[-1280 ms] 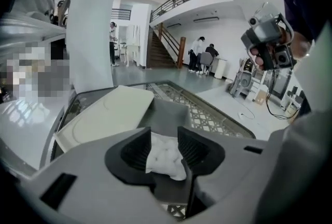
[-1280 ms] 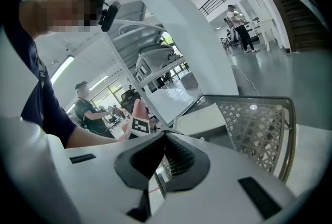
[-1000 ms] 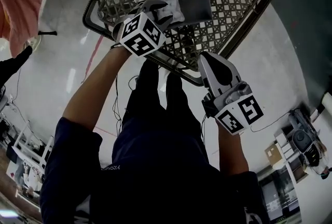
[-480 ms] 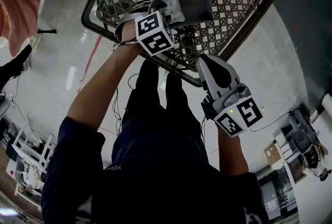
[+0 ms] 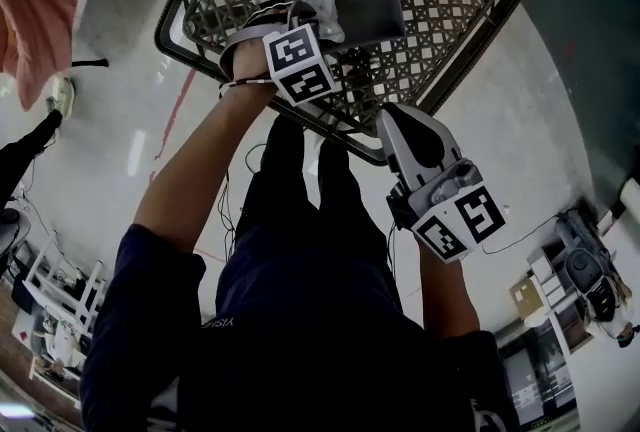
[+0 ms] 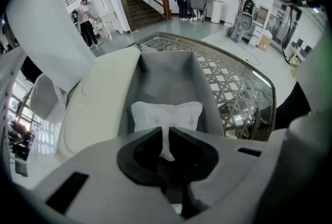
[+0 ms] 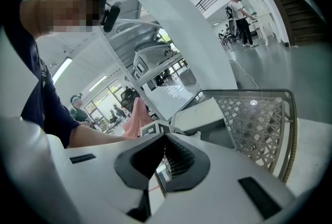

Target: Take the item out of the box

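Left claw [image 6: 167, 134] has just been closing and now pinches a fold of the white pouch [image 6: 166, 112], which lies in the grey box [image 6: 206, 94] on the lattice tray [image 6: 244, 88]. I'd lift it straight up and slowly, clear of the walls and the cream lid [image 6: 98, 98]. Right claw [image 7: 164, 137] is closed on nothing near the tray rim; I can't read any brand or text, only square codes on the marker cube [image 5: 300, 63].

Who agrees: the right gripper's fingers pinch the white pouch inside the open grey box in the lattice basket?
No: the left gripper, fingers just closing, pinches the white pouch inside the open grey box in the lattice basket; the left gripper view shows it.
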